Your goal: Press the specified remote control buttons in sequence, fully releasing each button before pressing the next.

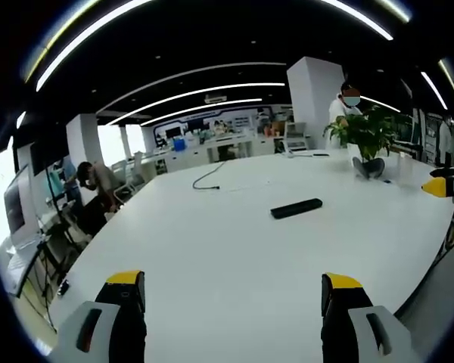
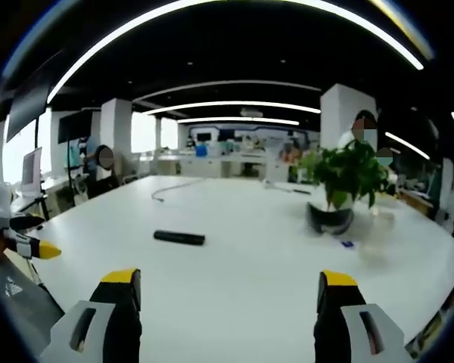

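1. Both grippers wide open, holding nothing: left gripper (image 1: 234, 291), right gripper (image 2: 229, 287).
2. Remote (image 1: 296, 208) lies flat mid-table (image 1: 212, 249), well apart from both sets of jaws and every edge.
3. Bare white top all round it.
4. Plant (image 2: 346, 178) and cable (image 1: 206, 179) sit further back.

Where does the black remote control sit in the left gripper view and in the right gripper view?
Left gripper view: the remote control lies on the white table, right of centre, beyond the open jaws.
Right gripper view: the remote control lies left of centre on the table, ahead of the open jaws.
Shared landmark: the potted plant stands on the table beyond the remote, to its right in both views.
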Demonstrator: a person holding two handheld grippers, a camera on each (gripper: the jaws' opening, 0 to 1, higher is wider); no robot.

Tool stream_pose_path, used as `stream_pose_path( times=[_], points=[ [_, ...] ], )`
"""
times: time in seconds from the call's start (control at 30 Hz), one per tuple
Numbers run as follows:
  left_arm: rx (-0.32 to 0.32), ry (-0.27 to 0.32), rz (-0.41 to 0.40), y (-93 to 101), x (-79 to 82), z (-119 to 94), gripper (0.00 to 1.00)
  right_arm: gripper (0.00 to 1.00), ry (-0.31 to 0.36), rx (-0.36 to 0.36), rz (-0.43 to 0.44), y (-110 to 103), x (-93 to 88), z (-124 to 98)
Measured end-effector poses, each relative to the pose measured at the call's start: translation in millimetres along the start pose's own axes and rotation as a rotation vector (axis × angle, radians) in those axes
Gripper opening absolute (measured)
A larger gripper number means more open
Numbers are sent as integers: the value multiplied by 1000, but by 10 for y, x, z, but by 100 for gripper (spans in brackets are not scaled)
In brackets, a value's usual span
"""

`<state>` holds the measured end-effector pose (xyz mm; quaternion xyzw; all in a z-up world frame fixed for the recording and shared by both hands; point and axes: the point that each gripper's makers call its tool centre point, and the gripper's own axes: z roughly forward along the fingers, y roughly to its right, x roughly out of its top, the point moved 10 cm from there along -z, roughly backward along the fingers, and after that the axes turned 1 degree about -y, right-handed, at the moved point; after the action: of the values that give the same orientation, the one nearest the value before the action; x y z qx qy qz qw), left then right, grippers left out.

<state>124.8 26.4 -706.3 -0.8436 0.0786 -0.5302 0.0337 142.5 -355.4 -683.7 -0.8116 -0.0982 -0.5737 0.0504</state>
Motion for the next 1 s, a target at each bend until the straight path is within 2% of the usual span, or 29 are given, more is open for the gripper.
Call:
stream_pose_path(
  times=[0.37, 0.5, 0.57, 0.63, 0.73, 0.83, 1.0],
  points=[
    [-32, -16, 31, 41, 0, 9, 100, 93, -10, -1, 17, 13, -11, -1],
    [-75, -11, -3, 47, 31, 6, 100, 91, -14, 2, 19, 17, -16, 3],
    [-86, -30, -17, 42, 41, 21, 100, 87, -37, 13, 26, 12, -30, 12],
    [-96, -44, -15, 33, 46, 41, 100, 79, -48, 31, 27, 5, -37, 16],
    [-98, -52, 41, 17, 90, 63, 93, 73, -44, 33, 21, -2, -33, 6],
    [-123, -61, 66, 11, 155, 131, 93, 69, -63, 49, 34, -7, -44, 14],
    [-184, -74, 71, 20, 276, 241, 95, 52, -113, 82, 38, -31, -76, 36]
  ],
)
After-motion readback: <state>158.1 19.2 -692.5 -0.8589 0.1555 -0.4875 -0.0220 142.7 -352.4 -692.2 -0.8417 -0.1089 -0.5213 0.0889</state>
